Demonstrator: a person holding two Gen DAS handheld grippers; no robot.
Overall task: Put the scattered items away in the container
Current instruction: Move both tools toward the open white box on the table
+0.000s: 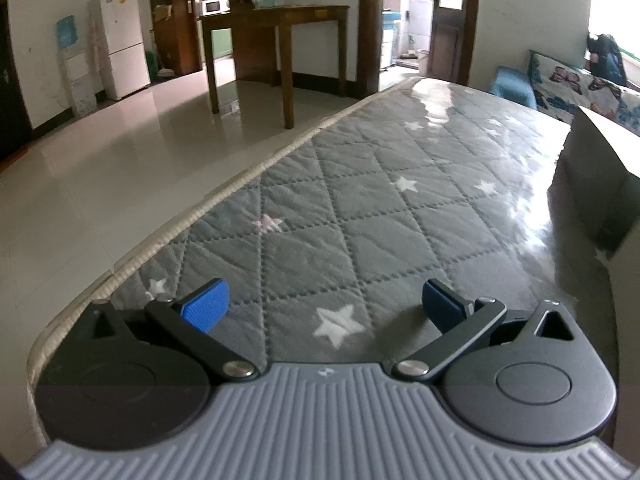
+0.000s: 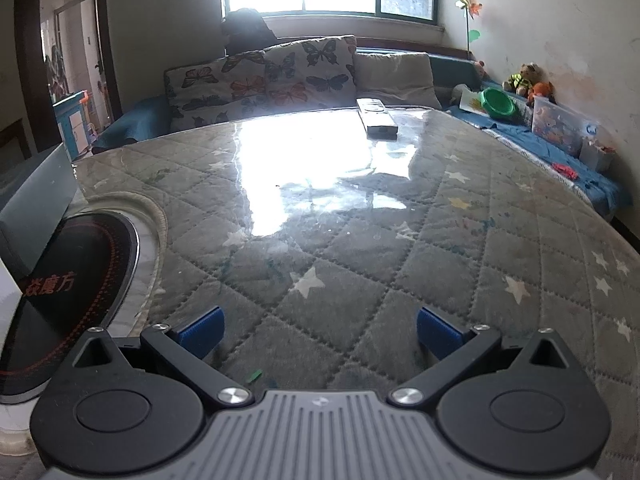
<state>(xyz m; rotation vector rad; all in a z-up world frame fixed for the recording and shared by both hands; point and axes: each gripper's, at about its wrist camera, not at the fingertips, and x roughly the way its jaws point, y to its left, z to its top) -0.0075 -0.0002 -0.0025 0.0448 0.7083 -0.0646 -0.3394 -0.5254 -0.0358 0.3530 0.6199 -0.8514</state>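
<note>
My left gripper (image 1: 324, 306) hovers open over the grey star-quilted table top (image 1: 360, 208), nothing between its blue pads. A grey cardboard box (image 1: 596, 184) stands at the right edge of the left wrist view, open side partly seen. My right gripper (image 2: 318, 332) is open too, low over the same quilted surface (image 2: 360, 220). A white remote control (image 2: 376, 118) lies far ahead near the table's back edge. A tiny green scrap (image 2: 253, 376) rests on the cloth between the right gripper's arms. The same box (image 2: 36, 200) shows as a grey wall at far left.
A black round induction cooktop (image 2: 68, 288) is set into the table at the left of the right wrist view. A sofa with butterfly cushions (image 2: 264, 76) runs behind the table. Toys and a green bowl (image 2: 498, 102) sit at the right. A wooden table (image 1: 276, 40) stands across the tiled floor.
</note>
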